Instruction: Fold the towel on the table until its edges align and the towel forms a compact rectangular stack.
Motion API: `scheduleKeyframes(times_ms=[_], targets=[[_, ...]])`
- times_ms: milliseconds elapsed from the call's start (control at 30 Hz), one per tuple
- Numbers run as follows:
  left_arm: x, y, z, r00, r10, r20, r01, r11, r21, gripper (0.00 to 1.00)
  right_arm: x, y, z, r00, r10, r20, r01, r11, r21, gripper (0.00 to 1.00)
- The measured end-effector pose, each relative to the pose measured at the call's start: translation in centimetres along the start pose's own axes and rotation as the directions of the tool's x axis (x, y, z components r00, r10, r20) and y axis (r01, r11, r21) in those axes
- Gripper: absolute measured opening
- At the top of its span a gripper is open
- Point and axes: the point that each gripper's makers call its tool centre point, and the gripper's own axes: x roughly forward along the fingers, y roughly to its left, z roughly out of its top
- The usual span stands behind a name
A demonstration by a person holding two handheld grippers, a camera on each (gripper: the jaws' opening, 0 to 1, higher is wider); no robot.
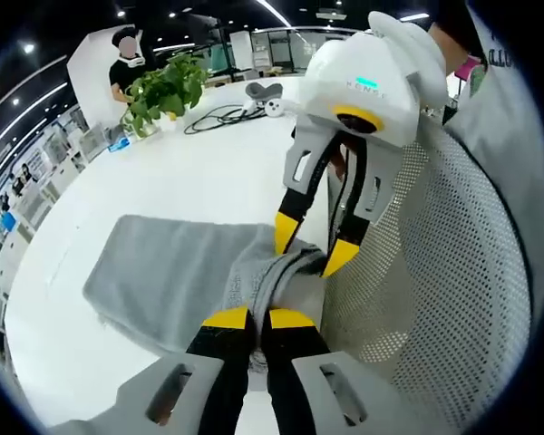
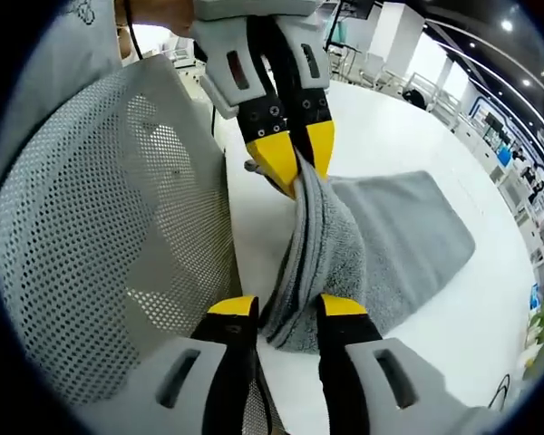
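A big white table (image 1: 190, 172) holds the gray towel (image 1: 172, 272). The left gripper (image 1: 258, 319) and the right gripper (image 2: 290, 308) each pinch its bunched edge, lifting it up.

One towel (image 1: 172, 276), two grippers, one potted plant (image 1: 163, 91), one mesh chair (image 1: 444, 272).
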Motion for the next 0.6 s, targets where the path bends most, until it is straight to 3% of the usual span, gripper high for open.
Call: scheduleKeyframes(times_ms=[133,267,400,600], targets=[[-0.1,0.1,0.0,1.000,0.004,0.003,-0.004,1.000,-0.003,0.05,0.3,-0.5,0.2,0.998,-0.058,0.003,0.058,0.997,0.052,0.22],[-0.2,0.1,0.1,1.000,0.007,0.008,-0.007,1.000,-0.013,0.05,0.2,-1.5,0.4,0.994,-0.103,0.033,0.094,0.976,0.196,0.16],[-0.3,0.1,0.1,1.000,0.007,0.010,-0.007,1.000,-0.016,0.05,0.0,-1.7,0.3,0.993,-0.114,0.033,0.106,0.977,0.188,0.07],[-0.5,0.1,0.3,1.000,0.007,0.010,-0.007,1.000,0.000,0.05,-0.8,-2.0,0.4,0.994,-0.091,0.057,0.079,0.979,0.186,0.03]])
